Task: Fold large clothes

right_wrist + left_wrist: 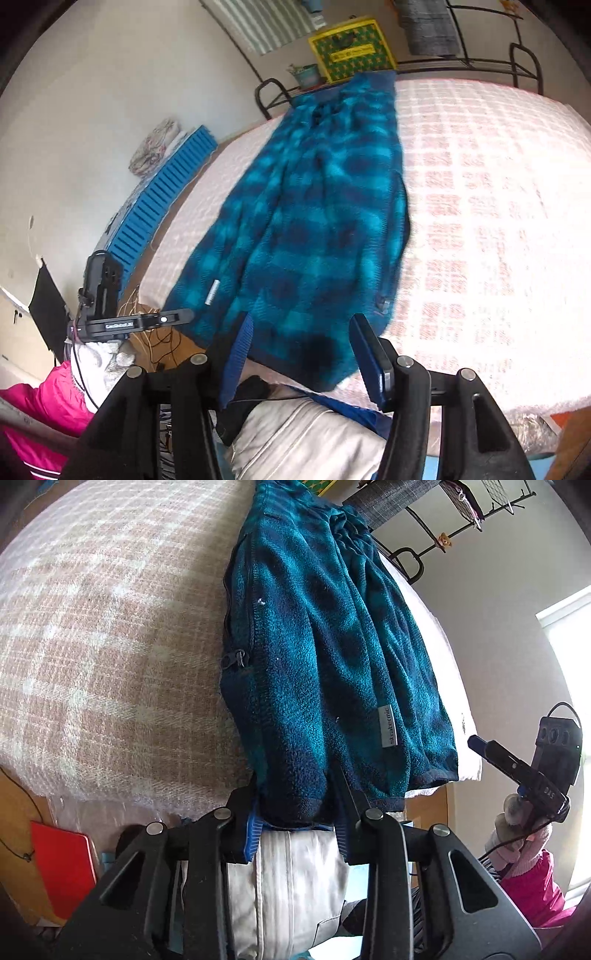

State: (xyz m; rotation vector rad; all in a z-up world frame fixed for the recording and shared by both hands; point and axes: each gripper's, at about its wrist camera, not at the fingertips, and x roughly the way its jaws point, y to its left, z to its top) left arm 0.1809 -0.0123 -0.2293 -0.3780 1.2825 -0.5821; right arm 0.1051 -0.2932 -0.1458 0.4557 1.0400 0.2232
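Jaws first, going left to right: the left gripper (297, 823) is sitting at the hem of the teal fleece jacket (332, 657), its jaws spread on either side of the hem corner, and whether they are actually pinching cloth cannot be told. The right gripper (308, 350) is hovering at the near hem with its jaws spread wide, holding nothing.

The jacket is lying lengthwise on the bed (92, 646), collar toward twelve o'clock and hem at six o'clock, hanging slightly over the bed's near edge. In the left wrist view it is lying at about one o'clock, close to the bed's side edge.

Judging from this, the jacket could be slipping off that near edge if one jaw is closing on a single layer while the other is missing; the thick fleece could also be bunching and skewing the fold.

The sleeves are hard to make out among the folds, the right view is blurring with motion, and the hem's underside is hidden behind the fingers.
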